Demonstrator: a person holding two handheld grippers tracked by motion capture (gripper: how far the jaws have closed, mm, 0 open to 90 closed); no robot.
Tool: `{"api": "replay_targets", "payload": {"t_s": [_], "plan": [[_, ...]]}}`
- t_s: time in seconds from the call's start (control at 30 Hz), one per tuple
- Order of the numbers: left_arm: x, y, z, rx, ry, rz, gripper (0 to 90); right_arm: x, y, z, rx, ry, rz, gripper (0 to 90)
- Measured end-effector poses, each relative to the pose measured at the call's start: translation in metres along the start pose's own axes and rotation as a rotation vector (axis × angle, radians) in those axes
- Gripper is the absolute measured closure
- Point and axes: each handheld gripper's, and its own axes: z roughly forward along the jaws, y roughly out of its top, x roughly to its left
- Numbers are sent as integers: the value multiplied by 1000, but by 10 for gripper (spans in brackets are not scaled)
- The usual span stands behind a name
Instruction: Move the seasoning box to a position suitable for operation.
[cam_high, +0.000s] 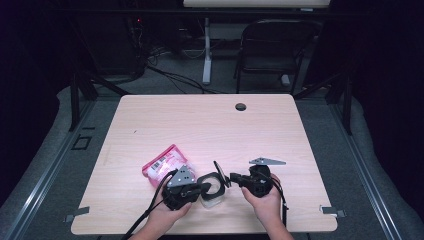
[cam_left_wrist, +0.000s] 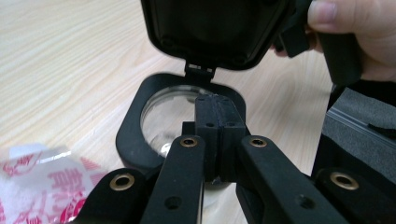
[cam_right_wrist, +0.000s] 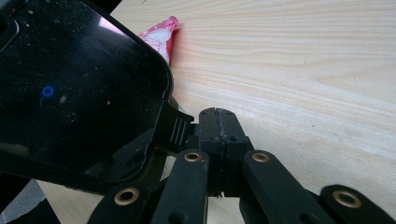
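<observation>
A clear container with a black rim (cam_high: 210, 200) (cam_left_wrist: 130, 135) stands near the table's front edge. Its hinged black lid (cam_high: 218, 172) (cam_left_wrist: 210, 28) (cam_right_wrist: 70, 93) is raised upright. My left gripper (cam_high: 206, 187) (cam_left_wrist: 219, 109) is shut, pads pressed together, resting over the near side of the container's mouth. My right gripper (cam_high: 232, 177) (cam_right_wrist: 217, 116) is shut too, and its tip lies against the lid's ribbed tab (cam_right_wrist: 180, 128), which sits beside the pads, not between them. A pink and white pouch (cam_high: 162, 165) (cam_left_wrist: 42, 186) (cam_right_wrist: 161, 35) lies just left of the container.
The light wooden table (cam_high: 210, 125) has a round cable hole (cam_high: 241, 106) near its far edge. A black chair (cam_high: 272, 50) and desk legs stand on the floor beyond it. Metal brackets sit at the front corners.
</observation>
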Motion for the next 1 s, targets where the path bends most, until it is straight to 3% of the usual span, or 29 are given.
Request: {"api": "replay_targets", "payload": {"t_s": [0.2,0.3,0.4,0.6,0.63,0.8,1.0], "plan": [[-1,2,3,13,5,13,900,0,-1,-7,-13,5,-8,875],[0,0,2,19,15,13,900,2,-4,-14,-18,-20,-34,841],[3,-2,-3,23,28,11,894,5,-7,-26,-11,-10,-60,751],[10,-9,-11,29,47,0,882,13,-16,-36,-22,3,-89,668],[11,-11,-12,33,47,-5,873,17,-19,-39,-34,3,-122,630],[16,-17,-12,15,47,-31,865,23,-21,-38,-26,21,-156,596],[16,-18,-12,10,51,-31,865,33,-23,-31,-21,34,-192,576]]}}
